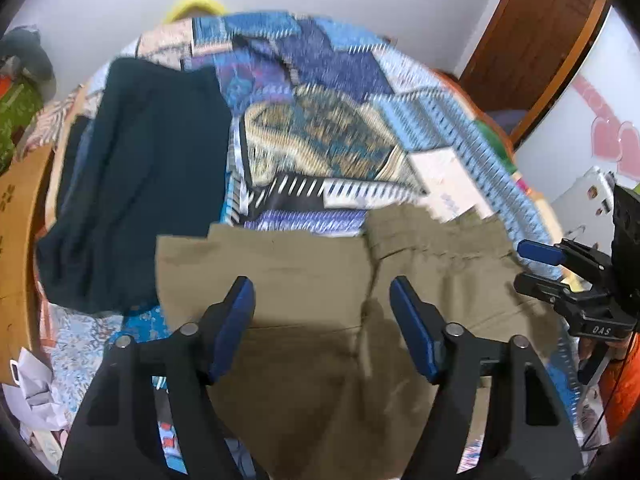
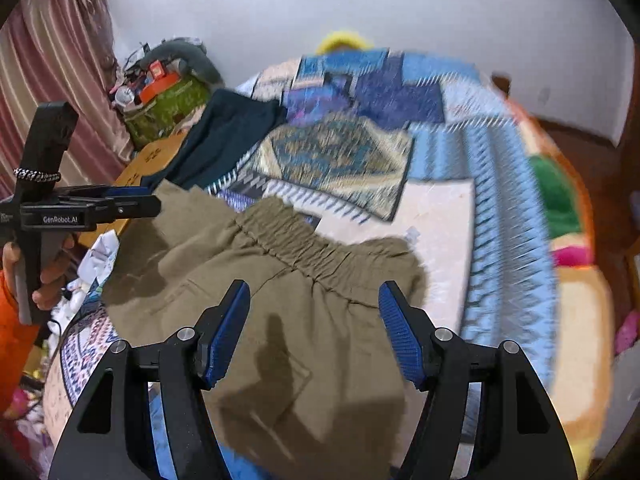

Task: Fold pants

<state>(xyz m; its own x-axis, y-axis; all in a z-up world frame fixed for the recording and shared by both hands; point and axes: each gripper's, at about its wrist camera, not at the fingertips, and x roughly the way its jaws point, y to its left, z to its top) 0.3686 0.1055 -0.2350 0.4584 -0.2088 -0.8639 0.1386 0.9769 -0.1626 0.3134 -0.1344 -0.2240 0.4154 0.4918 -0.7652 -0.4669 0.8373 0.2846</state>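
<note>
Left gripper [image 1: 322, 300]: jaws apart, nothing between the pads, hovering over the olive pants [image 1: 304, 280]. Right gripper [image 2: 314, 304]: same, jaws spread, nothing gripped, above the pants' elastic waistband [image 2: 296, 240]. The pants lie flat on the patterned bedspread [image 1: 320, 80] and fill the lower centre of both views; the waistband runs across mid-frame in the right wrist view. A dark teal garment [image 1: 140, 180] lies at left in the left wrist view, just beside the pants. A hand [image 2: 48, 276] on the left gripper's handle shows at the left edge of the right wrist view. Cardboard box [image 1: 20, 220] far left. Both views are motion-blurred.
</note>
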